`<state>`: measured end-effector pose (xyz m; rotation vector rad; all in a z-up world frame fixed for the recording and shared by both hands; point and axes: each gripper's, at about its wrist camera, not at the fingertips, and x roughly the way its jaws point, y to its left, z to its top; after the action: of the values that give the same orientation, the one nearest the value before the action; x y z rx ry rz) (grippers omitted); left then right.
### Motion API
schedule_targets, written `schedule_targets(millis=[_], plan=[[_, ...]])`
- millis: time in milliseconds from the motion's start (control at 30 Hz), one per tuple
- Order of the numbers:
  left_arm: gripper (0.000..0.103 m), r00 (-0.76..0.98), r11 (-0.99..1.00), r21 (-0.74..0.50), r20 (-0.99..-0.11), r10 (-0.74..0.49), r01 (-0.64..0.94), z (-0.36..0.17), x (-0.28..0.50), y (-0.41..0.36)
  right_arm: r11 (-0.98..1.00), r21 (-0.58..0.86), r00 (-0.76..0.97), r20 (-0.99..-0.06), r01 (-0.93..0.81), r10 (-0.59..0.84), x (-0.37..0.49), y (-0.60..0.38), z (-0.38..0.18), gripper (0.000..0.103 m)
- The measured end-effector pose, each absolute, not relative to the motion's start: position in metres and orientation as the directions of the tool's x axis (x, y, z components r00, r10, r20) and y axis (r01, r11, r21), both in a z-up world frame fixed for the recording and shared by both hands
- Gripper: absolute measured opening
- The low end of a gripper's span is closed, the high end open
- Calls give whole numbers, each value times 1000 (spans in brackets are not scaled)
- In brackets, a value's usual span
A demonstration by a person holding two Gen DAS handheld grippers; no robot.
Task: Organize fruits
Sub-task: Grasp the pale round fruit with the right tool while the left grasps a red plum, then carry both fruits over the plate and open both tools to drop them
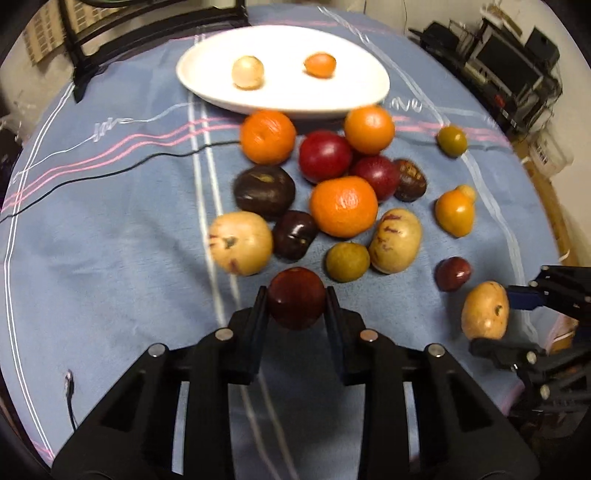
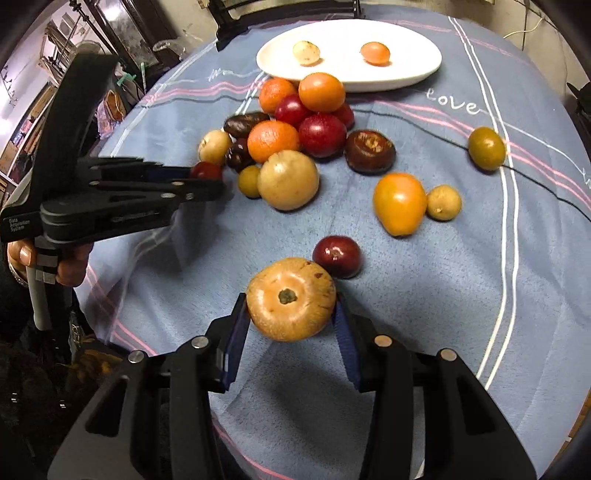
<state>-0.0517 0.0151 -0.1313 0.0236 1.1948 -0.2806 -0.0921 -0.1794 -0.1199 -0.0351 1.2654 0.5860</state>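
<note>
My left gripper [image 1: 295,297] is shut on a dark red plum [image 1: 296,297] just above the blue cloth; it also shows in the right wrist view [image 2: 207,177]. My right gripper [image 2: 291,306] is shut on a tan round fruit [image 2: 291,298], which the left wrist view shows at the right [image 1: 485,310]. A white oval plate [image 1: 288,101] at the far side holds a pale small fruit [image 1: 247,72] and a small orange fruit [image 1: 320,65]. A pile of oranges [image 1: 343,206], red plums [image 1: 324,156] and dark fruits [image 1: 264,192] lies before the plate.
Scattered fruits lie to the right: a small dark red plum [image 2: 337,256], an orange-yellow fruit [image 2: 399,203], a green fruit [image 2: 486,148]. A thin black cable [image 1: 110,171] crosses the cloth. A black chair [image 1: 110,33] stands behind the table. Shelves with clutter [image 1: 517,74] stand at the right.
</note>
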Motion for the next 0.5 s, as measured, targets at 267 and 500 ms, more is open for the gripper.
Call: schedule_targets(millis=[267,500], plan=[[30,452,973,-82,-875,-173,214,-72,-40,14,836,313,274,-843,-450,463,-71,-179,-71,45],[30,543,977,-34,-827,-146,211,-32,8,-5,830,279,407,-768,-483,495,-25,-180,-15,45]])
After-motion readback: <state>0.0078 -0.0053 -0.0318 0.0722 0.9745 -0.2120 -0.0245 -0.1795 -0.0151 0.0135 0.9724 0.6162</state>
